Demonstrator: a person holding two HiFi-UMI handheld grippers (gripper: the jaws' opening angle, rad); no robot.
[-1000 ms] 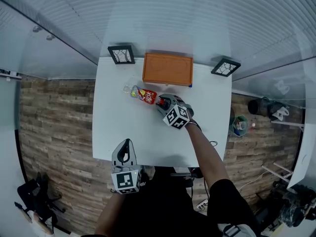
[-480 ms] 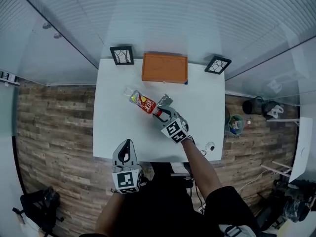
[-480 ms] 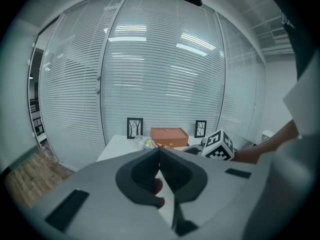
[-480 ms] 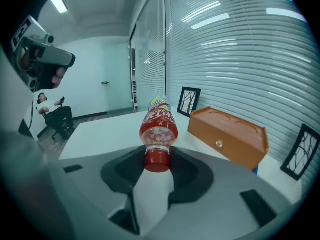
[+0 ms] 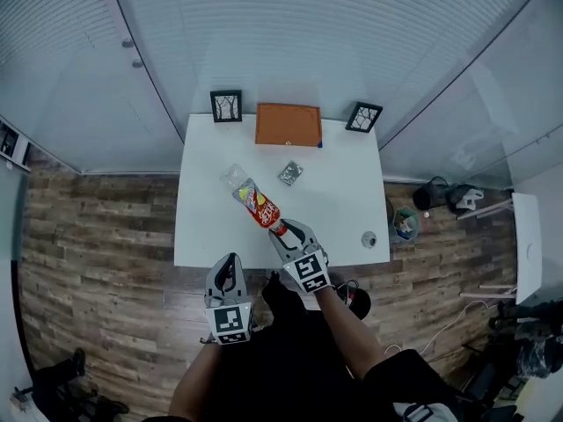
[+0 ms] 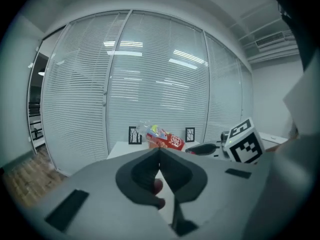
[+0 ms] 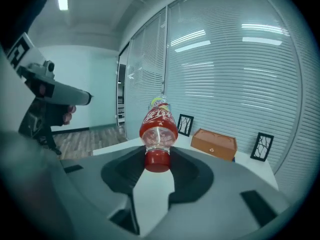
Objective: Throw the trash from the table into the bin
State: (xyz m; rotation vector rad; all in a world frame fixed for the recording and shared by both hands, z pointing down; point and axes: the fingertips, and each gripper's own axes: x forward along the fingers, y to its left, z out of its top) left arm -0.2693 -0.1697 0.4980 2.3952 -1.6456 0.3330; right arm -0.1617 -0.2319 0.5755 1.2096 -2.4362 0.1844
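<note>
One bottle point(image 5: 256, 202), one crumpled wrapper point(image 5: 290, 173), one orange box point(image 5: 288, 124), two picture frames point(image 5: 226, 105) point(image 5: 362, 116), two tools point(image 5: 229, 260) point(image 5: 286, 229), one bin point(image 5: 405, 224).

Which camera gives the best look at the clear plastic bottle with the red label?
The right gripper view: the bottle sits close and central, red cap pinched by the right gripper. The head view shows it small from above; the left gripper view, distant.
</note>
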